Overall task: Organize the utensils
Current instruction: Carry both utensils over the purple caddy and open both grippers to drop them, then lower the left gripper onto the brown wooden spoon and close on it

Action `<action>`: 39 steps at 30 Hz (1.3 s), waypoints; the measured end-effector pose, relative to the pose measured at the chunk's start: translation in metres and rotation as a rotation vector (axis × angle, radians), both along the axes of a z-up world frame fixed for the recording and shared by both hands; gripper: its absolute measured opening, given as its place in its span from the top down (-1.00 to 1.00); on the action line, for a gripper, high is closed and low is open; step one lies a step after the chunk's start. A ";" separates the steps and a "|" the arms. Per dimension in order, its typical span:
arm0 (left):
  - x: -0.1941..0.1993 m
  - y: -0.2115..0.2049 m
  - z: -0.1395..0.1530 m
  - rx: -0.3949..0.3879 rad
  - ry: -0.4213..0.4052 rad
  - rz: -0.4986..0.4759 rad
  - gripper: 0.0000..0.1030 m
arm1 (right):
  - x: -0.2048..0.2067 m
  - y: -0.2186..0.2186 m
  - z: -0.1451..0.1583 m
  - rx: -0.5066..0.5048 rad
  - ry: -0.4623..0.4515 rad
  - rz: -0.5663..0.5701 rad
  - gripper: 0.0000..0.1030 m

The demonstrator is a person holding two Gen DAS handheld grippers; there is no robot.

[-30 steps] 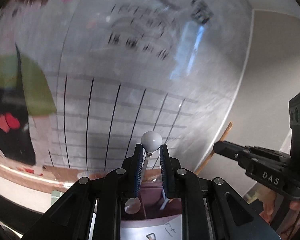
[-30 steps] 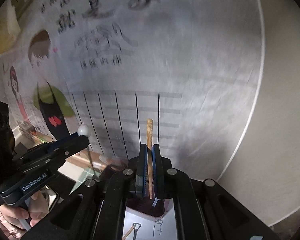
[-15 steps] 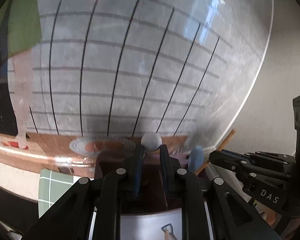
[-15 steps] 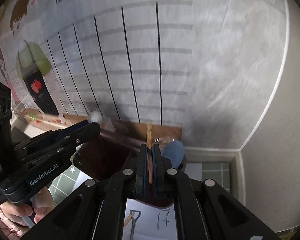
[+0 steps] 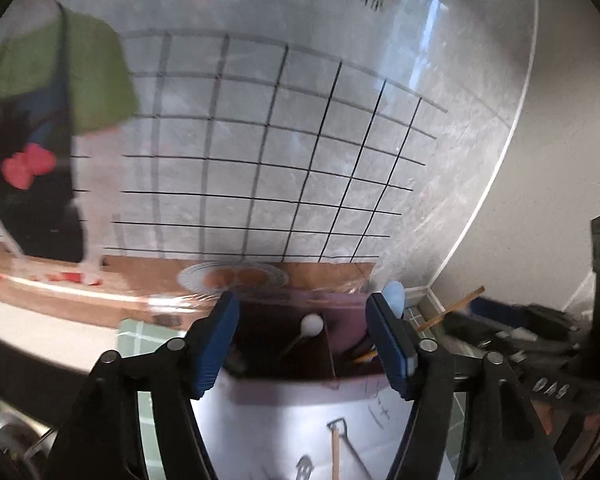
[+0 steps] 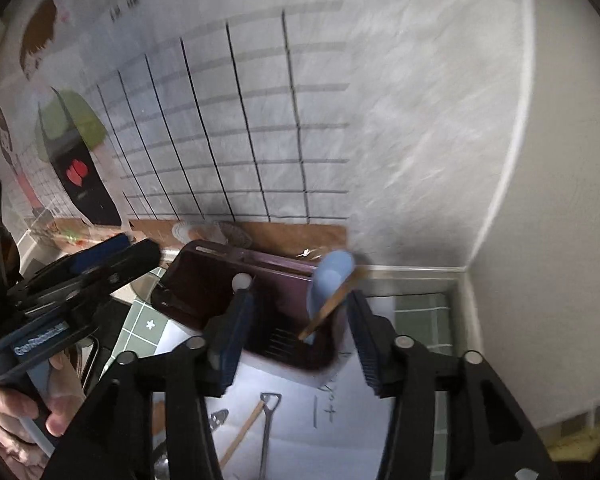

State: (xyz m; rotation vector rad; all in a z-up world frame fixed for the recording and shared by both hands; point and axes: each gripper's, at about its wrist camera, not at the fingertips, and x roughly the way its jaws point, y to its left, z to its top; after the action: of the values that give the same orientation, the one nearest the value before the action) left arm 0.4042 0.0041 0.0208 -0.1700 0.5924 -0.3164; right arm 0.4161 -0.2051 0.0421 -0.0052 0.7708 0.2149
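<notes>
A dark maroon utensil holder (image 5: pixel 284 356) with two compartments stands against the wall; it also shows in the right wrist view (image 6: pixel 204 280). A metal utensil with a white ball end (image 5: pixel 312 326) leans in its left compartment, also seen from the right wrist (image 6: pixel 242 281). A wooden stick (image 6: pixel 332 304) and a light blue utensil (image 6: pixel 328 280) stand in the right compartment. My left gripper (image 5: pixel 302 344) is open and empty above the left compartment. My right gripper (image 6: pixel 296 330) is open and empty above the right compartment.
A white labelled sheet with utensil drawings (image 6: pixel 300 412) lies in front of the holder on a green tiled surface (image 6: pixel 420 312). A wall poster with a black grid (image 5: pixel 280 160) is close behind. The room corner (image 6: pixel 466 270) is at the right.
Both grippers have opened. The white-ball utensil has dropped from my left gripper into the left compartment, and the wooden stick from my right gripper into the right compartment.
</notes>
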 end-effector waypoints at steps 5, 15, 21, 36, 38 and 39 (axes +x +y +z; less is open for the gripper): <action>-0.044 0.013 -0.002 0.077 0.033 0.073 -0.54 | -0.045 -0.019 0.015 -0.005 -0.069 -0.063 -0.62; -0.141 0.036 -0.046 0.224 0.121 0.327 -0.93 | -0.119 -0.014 -0.016 -0.151 -0.075 0.023 -1.00; -0.177 0.036 -0.080 0.193 0.155 0.323 -0.94 | -0.141 -0.012 -0.061 -0.188 -0.001 0.037 -1.00; -0.179 0.049 -0.107 0.279 0.165 0.269 -0.93 | -0.131 0.022 -0.130 -0.170 0.232 0.162 -0.72; -0.182 0.049 -0.106 0.286 0.140 0.261 -0.86 | -0.136 0.018 -0.139 -0.144 0.301 0.195 -0.26; -0.183 0.050 -0.106 0.286 0.134 0.256 -0.82 | -0.140 0.015 -0.143 -0.142 0.331 0.204 -0.09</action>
State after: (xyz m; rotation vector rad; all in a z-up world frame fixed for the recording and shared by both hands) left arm 0.2208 0.0538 -0.0852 0.0095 0.7325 0.0299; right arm 0.2756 -0.1904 -0.1013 -0.1871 1.1156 0.3599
